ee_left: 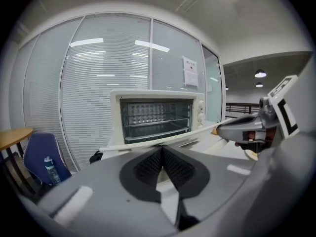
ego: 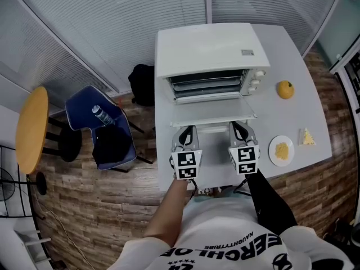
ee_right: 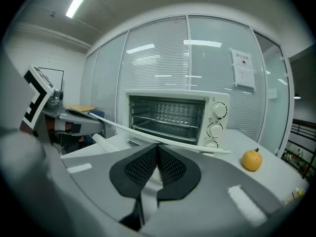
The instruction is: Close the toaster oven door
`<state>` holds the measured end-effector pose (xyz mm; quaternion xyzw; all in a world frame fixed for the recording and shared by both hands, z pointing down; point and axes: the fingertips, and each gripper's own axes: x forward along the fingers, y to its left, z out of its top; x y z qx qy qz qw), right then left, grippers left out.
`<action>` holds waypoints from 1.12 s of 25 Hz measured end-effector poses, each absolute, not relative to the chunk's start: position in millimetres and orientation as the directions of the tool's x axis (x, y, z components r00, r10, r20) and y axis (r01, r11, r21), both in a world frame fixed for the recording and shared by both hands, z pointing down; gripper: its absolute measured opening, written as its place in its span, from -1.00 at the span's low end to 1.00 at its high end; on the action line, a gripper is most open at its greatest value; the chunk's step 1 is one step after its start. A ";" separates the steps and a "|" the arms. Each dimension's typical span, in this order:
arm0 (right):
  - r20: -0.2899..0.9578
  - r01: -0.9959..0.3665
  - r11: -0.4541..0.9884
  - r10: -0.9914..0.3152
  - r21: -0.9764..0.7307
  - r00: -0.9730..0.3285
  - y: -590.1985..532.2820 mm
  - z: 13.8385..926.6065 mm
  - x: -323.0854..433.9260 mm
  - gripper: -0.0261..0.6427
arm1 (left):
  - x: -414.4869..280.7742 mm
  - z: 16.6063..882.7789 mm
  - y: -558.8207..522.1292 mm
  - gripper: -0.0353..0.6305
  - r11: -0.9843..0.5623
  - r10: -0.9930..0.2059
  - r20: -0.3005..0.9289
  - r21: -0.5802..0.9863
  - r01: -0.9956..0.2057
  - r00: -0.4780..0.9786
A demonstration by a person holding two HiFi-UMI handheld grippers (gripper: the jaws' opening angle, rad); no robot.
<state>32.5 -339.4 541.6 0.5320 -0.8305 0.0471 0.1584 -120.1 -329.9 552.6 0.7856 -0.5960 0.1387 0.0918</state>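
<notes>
A white toaster oven (ego: pixel 208 61) stands at the back of a white table (ego: pixel 304 66), its door (ego: pixel 214 117) folded down flat toward me and its wire racks bare. My left gripper (ego: pixel 187 131) is shut with nothing in it, its tip at the left part of the door's front edge. Level with it on the right part of that edge, my right gripper (ego: pixel 237 127) is also shut and empty. In the left gripper view the door edge (ee_left: pixel 163 141) runs just above the shut tips (ee_left: pixel 162 149). The right gripper view has the door edge (ee_right: pixel 163 137) just above its tips (ee_right: pixel 157 148). Whether they touch it I cannot tell.
A yellow fruit (ego: pixel 286 89) lies right of the oven. A small plate (ego: pixel 281 150) with yellow food and a pale wedge (ego: pixel 306 137) sit near the table's right front. Left of the table are a blue chair (ego: pixel 101 125) holding a bottle, a black bag (ego: pixel 142 83) and a round wooden table (ego: pixel 31 128).
</notes>
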 end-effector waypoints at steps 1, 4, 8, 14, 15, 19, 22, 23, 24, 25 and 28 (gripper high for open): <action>0.305 -0.902 0.422 -0.875 0.095 -0.377 -340.8 538.8 33.1 -0.92 | -119.8 550.0 -331.5 -0.73 -0.272 -0.912 0.324 -0.017 -0.962 0.252; 0.274 -0.910 0.401 -0.891 0.101 -0.362 -347.6 529.7 34.4 -0.92 | -119.5 541.8 -337.7 -0.73 -0.271 -0.917 0.309 -0.015 -0.962 0.253; 0.260 -0.907 0.418 -0.882 0.052 -0.392 -356.1 520.7 33.5 -0.92 | -120.0 531.2 -344.3 -0.73 -0.275 -0.924 0.284 -0.027 -0.961 0.256; 0.239 -0.907 0.414 -0.891 0.075 -0.387 -365.7 507.0 31.4 -0.92 | -121.7 517.8 -353.8 -0.73 -0.285 -0.927 0.268 -0.050 -0.957 0.262; 0.236 -0.907 0.412 -0.893 0.081 -0.384 -367.3 504.7 31.0 -0.92 | -122.5 515.6 -355.6 -0.73 -0.287 -0.927 0.267 -0.051 -0.957 0.264; 0.228 -0.904 0.414 -0.895 0.105 -0.383 -375.2 495.2 28.9 -0.92 | -127.5 507.4 -364.1 -0.73 -0.284 -0.928 0.262 -0.042 -0.958 0.264; 0.228 -0.902 0.415 -0.895 0.120 -0.382 -382.4 488.9 28.4 -0.92 | -128.8 501.3 -371.4 -0.73 -0.288 -0.927 0.263 -0.044 -0.957 0.267; 0.229 -0.902 0.415 -0.896 0.122 -0.381 -385.1 486.7 27.9 -0.92 | -129.4 498.9 -374.1 -0.73 -0.289 -0.927 0.263 -0.044 -0.956 0.268; 0.231 -0.902 0.414 -0.896 0.123 -0.379 -387.9 484.5 27.3 -0.92 | -130.0 496.7 -376.8 -0.73 -0.291 -0.926 0.262 -0.042 -0.956 0.270; 0.235 -0.902 0.413 -0.896 0.124 -0.378 -390.7 482.5 26.9 -0.92 | -130.6 494.8 -379.5 -0.73 -0.292 -0.926 0.262 -0.039 -0.956 0.272; 0.246 -0.902 0.412 -0.894 0.129 -0.373 -399.2 477.7 26.4 -0.92 | -131.3 489.7 -387.8 -0.73 -0.291 -0.925 0.265 -0.029 -0.956 0.274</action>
